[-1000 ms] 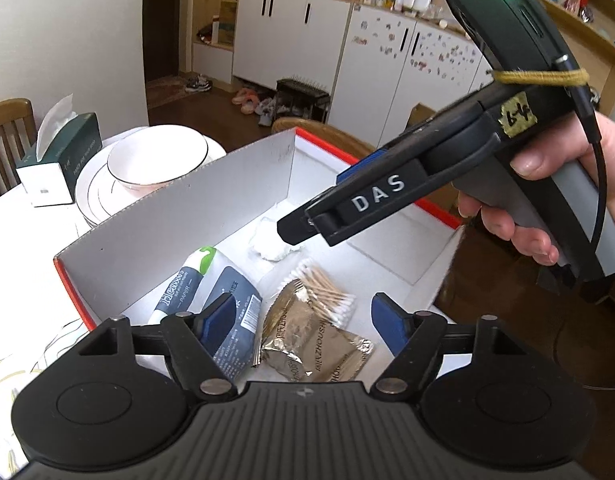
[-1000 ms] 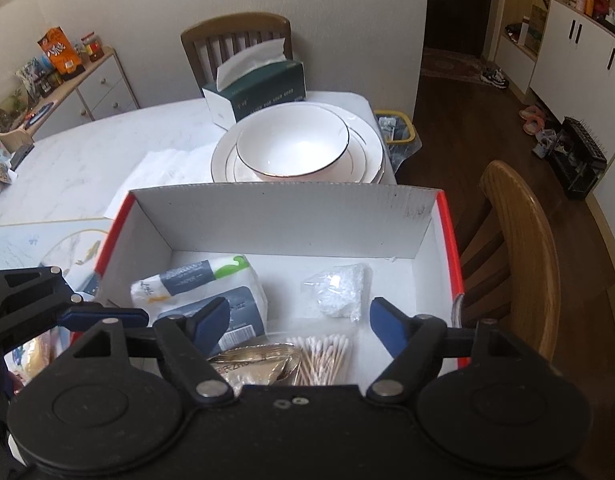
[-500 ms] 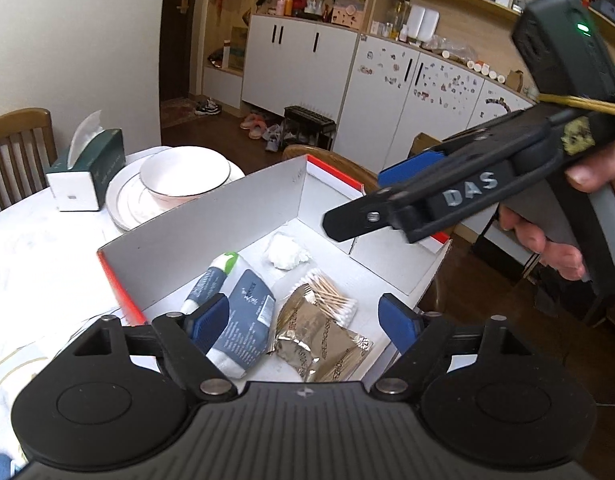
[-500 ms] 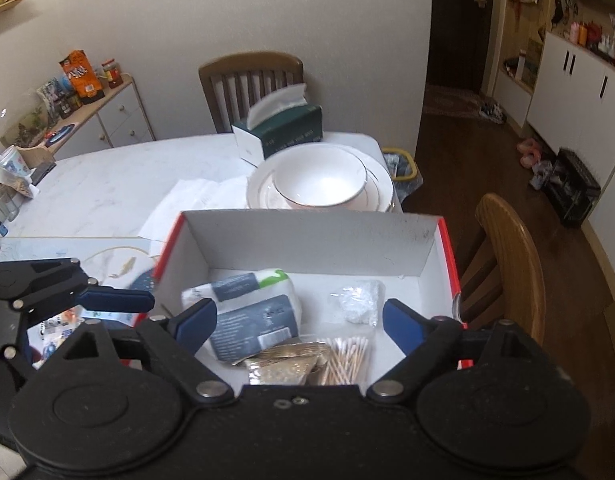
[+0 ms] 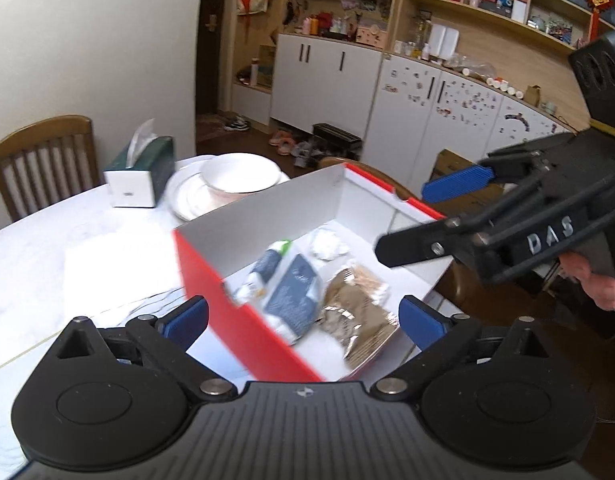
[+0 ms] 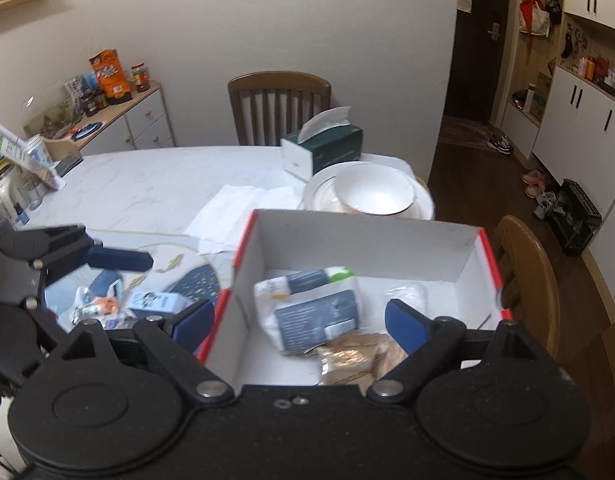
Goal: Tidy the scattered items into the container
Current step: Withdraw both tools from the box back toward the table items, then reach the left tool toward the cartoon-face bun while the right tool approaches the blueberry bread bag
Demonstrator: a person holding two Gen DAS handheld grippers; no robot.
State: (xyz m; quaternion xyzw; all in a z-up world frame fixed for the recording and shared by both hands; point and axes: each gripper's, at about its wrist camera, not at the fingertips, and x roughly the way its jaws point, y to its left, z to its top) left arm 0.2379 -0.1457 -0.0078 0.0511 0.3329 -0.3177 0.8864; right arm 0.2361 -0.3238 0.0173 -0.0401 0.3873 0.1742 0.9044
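The red-and-white cardboard box (image 5: 267,208) stands open on the white table. Inside lie a green-capped tube (image 5: 267,264), a dark blue pack (image 5: 295,296), a gold foil pouch (image 5: 355,320), cotton swabs (image 5: 367,280) and a white wad (image 5: 327,244). My left gripper (image 5: 303,322) hovers over the box's near corner; its jaws are opening with nothing between them. My right gripper (image 6: 301,322) hangs above the box (image 6: 367,244), open and empty. Left of the box lie a small white-blue carton (image 6: 159,302) and snack packets (image 6: 95,306).
A white bowl on stacked plates (image 6: 371,192) and a green tissue box (image 6: 331,148) stand behind the box. A paper sheet (image 6: 235,208) lies on the table. Wooden chairs (image 6: 527,264) flank the table; a sideboard (image 6: 119,128) lines the far wall.
Both grippers have drawn back and up from the box, which now looks smaller and farther. The jaws of both stand wider than before. The items in the box have not moved.
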